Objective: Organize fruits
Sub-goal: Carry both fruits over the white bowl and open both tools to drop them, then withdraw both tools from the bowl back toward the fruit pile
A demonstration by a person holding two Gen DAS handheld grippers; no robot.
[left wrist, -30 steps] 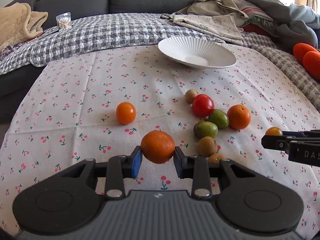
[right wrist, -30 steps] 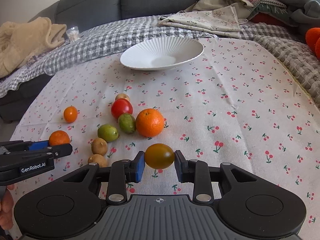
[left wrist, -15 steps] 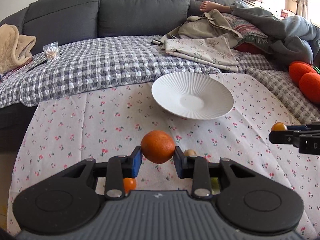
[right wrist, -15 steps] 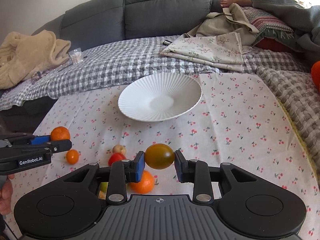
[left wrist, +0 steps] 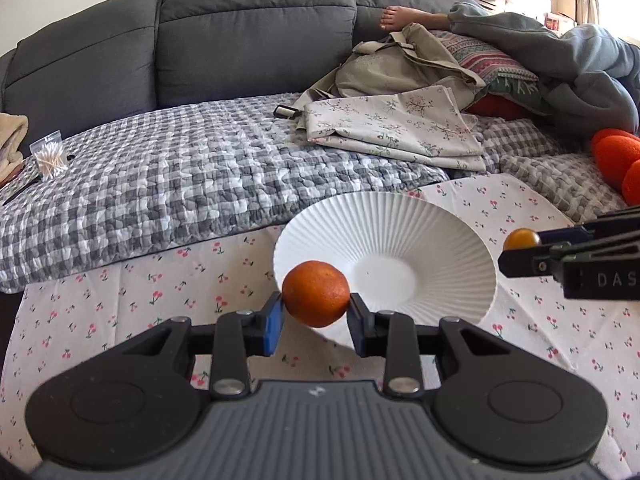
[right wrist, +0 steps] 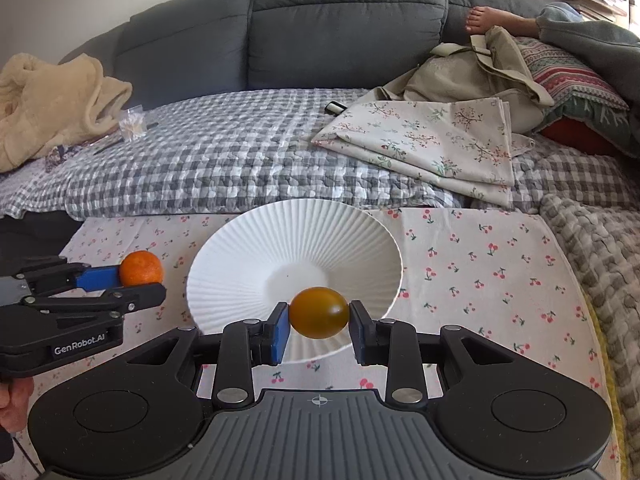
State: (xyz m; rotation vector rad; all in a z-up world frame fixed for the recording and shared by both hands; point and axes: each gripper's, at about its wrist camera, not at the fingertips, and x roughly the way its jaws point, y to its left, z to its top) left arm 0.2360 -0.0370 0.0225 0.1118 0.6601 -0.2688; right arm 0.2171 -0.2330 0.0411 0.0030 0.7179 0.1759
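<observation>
The left claw grips an orange mandarin between its pads, and the fruit hangs in front of the near left rim of the white ribbed plate. The right claw is clamped on a smaller amber-brown round fruit, held over the near part of the same plate. What kind of fruit that one is cannot be told from its dull skin.

Each claw's body covers the whole lower part of its own view, so the near stretch of the cherry-print cloth is hidden. In the left view the right claw enters cut off at the right edge, only its fingertips and a sliver of fruit showing. In the right view the left claw comes in from the left edge, with part of a hand cut off below it.

The plate's bowl is bare, with open cloth to its right. Its far rim lies near the cloth's far edge, where the grey checked quilt begins. Folded floral fabric lies well behind, and a bare foot shows on the grey sofa.
</observation>
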